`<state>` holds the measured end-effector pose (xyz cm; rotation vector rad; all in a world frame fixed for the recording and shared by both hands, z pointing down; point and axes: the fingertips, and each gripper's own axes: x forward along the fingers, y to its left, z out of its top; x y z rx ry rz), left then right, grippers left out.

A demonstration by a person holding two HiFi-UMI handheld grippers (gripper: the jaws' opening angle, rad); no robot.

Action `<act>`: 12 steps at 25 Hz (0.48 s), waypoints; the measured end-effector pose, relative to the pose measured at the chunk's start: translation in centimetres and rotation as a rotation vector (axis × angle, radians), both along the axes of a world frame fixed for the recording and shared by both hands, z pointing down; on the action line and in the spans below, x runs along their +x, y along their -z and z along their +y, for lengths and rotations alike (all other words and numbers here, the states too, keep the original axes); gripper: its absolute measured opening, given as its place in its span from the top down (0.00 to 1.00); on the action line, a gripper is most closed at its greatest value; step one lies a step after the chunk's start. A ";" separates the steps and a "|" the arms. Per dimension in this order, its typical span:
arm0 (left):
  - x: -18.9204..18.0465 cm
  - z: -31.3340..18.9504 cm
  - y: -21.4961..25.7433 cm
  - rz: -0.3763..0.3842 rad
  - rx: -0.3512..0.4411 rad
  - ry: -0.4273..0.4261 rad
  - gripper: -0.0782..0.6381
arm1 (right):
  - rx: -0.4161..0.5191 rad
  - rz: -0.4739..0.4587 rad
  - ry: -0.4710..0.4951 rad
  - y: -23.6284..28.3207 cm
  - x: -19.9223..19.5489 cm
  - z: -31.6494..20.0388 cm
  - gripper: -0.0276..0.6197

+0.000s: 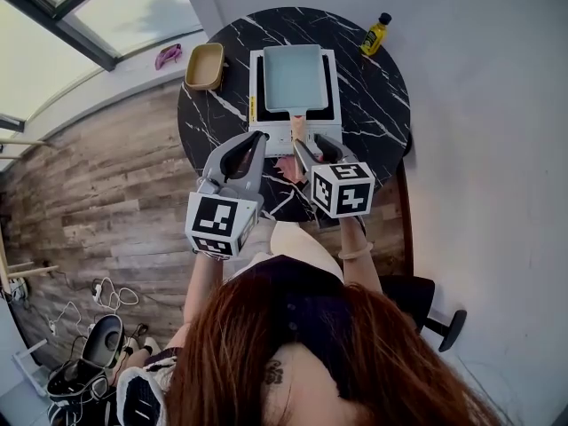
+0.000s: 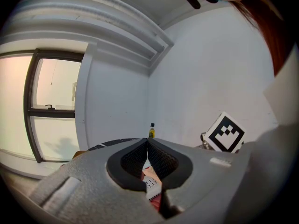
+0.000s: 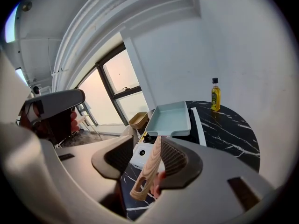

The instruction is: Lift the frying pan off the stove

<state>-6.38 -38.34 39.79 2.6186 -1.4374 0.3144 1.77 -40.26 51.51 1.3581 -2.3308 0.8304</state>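
nearest, the left gripper (image 2: 147, 143) has its jaws pressed together on nothing. at its 3 o'clock the right gripper (image 3: 148, 141) stands wide, the pan's wooden handle (image 3: 147, 167) between its jaws, lying along 1 pad and clear of the other. beyond, at 12 o'clock, the pale rectangular frying pan (image 1: 293, 76) sits on the white stove (image 1: 325, 124) on a black marble table (image 1: 377, 105). farthest, a yellow bottle (image 1: 375, 34) stands at 2 o'clock.

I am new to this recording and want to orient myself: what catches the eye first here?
A pale blue rectangular frying pan sits on a white stove on a round black marble table. The right tongs stand open around its wooden handle. A yellow bottle stands at the table's far right edge.
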 end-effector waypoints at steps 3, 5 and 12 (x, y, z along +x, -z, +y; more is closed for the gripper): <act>0.2 -0.3 -0.4 -0.004 -0.008 -0.004 0.87 | -0.025 -0.011 -0.008 -1.1 0.1 -0.3 0.66; 0.3 -0.5 -0.6 -0.008 -0.012 -0.008 0.87 | -0.040 -0.014 -0.008 -1.8 0.1 -0.5 0.65; 0.4 -1.2 -1.4 -0.018 -0.035 -0.014 0.87 | -0.111 -0.061 -0.002 -3.8 -0.3 -1.2 0.62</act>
